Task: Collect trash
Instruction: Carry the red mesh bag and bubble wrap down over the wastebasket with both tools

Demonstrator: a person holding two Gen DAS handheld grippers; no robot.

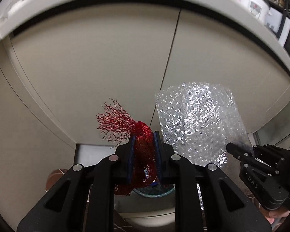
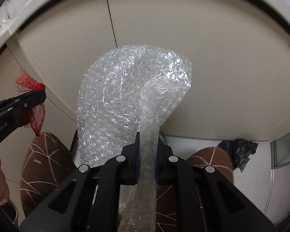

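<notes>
We held a gripper in each hand, and each had its jaws closed on a piece of trash. The left gripper (image 1: 144,135) had its jaws clamped on a red mesh net (image 1: 143,154); the bunched middle of the net sat squeezed between the blue pads (image 1: 132,154), its frayed end fanned out above and to the left of the fingertips, and the rest hung down below the fingers. From the right wrist view the same net showed at the far left, pinched in the tip of the other gripper, with a loose tail dangling under it.

The right gripper (image 2: 147,135) had its jaws closed on a sheet of bubble wrap (image 2: 125,96). A folded strip of the wrap ran down between the pads, while the wide, crumpled part stood up above the fingertips in front of pale cabinet doors (image 2: 212,58). In the left wrist view the wrap stood just right of the net, and the right gripper reached in from the lower right edge.

Both pieces were held in the air, clear of any surface. Below the left gripper we saw part of a round rim (image 1: 154,192) with something dark inside; what it was we could not tell. Under the right gripper lay brown slippers (image 2: 44,170) with pale lines, and a crumpled black bag (image 2: 239,150) lay on the light floor (image 2: 251,193) to the right.
</notes>
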